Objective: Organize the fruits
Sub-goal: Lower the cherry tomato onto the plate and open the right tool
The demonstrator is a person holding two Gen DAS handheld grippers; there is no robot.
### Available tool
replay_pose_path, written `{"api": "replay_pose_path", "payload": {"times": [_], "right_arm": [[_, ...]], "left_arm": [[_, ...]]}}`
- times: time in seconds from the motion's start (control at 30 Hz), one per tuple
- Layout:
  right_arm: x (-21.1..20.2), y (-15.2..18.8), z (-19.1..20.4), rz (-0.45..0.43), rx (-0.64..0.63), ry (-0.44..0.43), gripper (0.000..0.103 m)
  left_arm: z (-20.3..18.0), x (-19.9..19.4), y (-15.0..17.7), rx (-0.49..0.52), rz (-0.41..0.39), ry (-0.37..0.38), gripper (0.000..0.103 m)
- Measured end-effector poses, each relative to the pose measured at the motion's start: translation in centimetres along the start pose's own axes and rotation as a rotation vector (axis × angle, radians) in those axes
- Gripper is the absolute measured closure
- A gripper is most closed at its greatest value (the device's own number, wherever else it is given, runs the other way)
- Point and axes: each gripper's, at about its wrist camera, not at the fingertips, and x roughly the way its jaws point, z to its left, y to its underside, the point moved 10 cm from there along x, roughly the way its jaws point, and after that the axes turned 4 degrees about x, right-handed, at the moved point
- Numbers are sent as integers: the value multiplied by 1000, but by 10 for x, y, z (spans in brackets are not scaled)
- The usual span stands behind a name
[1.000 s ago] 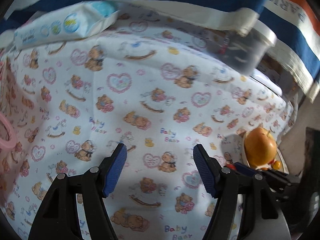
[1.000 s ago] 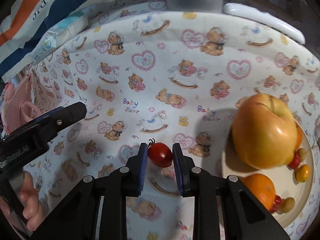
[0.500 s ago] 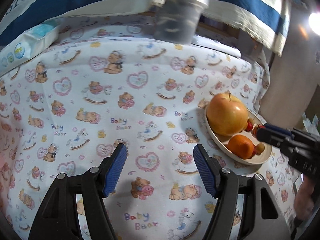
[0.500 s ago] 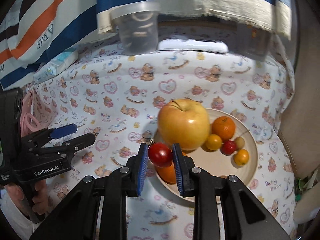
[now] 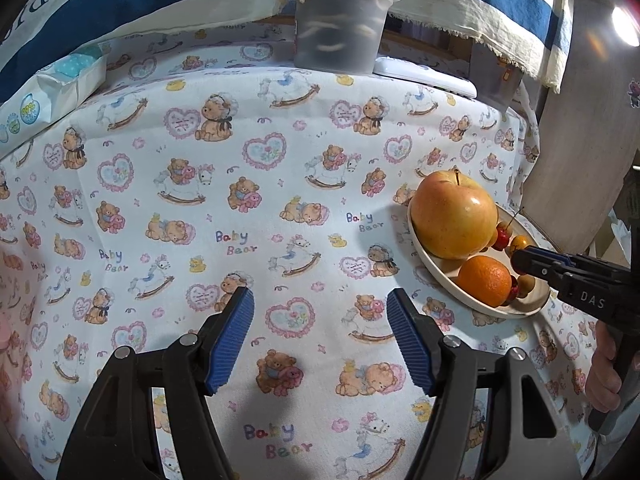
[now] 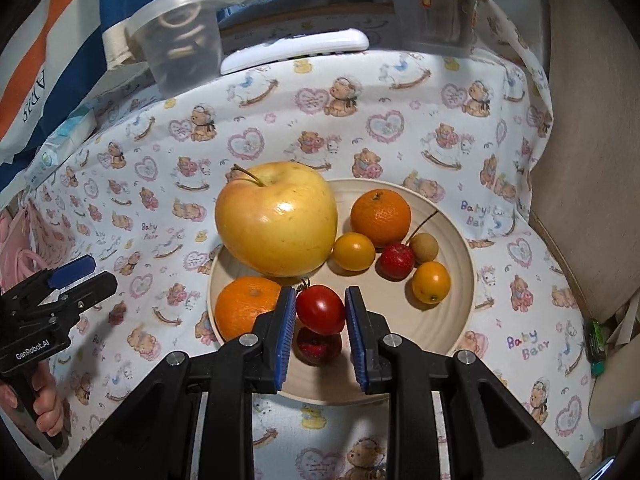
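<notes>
On the left, the left gripper (image 5: 320, 336), black with blue ribbed pads, hangs released above the white cotton tablecloth printed with teddy bears and pink hearts (image 5: 280, 184); nothing lies between its jaws. A dark translucent plastic tub with a clear lid (image 5: 344, 20) stands at the far edge of the cloth, with a white remote control (image 6: 294, 50) just beside it.

Towards the right sits the round cream-coloured plate (image 6: 456, 320). It holds a large yellow-red apple (image 6: 276, 220), an orange mandarin at the near left rim (image 6: 244, 308), a second orange mandarin at the far side (image 6: 380, 216), two small yellow cherry tomatoes (image 6: 354, 252) (image 6: 431, 282), a small red stemmed fruit (image 6: 397, 260) and a small brownish round fruit (image 6: 424, 246).

The right gripper (image 6: 321, 314), of the same make, is clenched on a small red cherry tomato with a dried green stalk (image 6: 320, 309). The tomato is held above the near part of the plate, just beside the near mandarin, over a dark red fruit (image 6: 318, 346) lying on the plate.
</notes>
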Motion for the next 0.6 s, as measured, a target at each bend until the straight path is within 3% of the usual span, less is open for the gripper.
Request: {"api": "replay_pose_path", "payload": {"times": [0.37,0.4,0.43,0.5,0.6], "right_arm": [[5,8,-8,18,25,5,75],[3,8,-9,9,26,8,68],[0,8,-9,-4,28,11,53],[-9,6,-11,-55,27,23,40],[-20,2,-10,-108,11,36,38]], "left_arm": [[-4,-1,0,6,-11,6,32],[-5,-2,-1,4,-19,6,29],[-5,-2,-1,1,-29,9,25],[-8,-6,-3,-6,-56,19,21],[-13,-14,-7,-6,-112,32,15]]}}
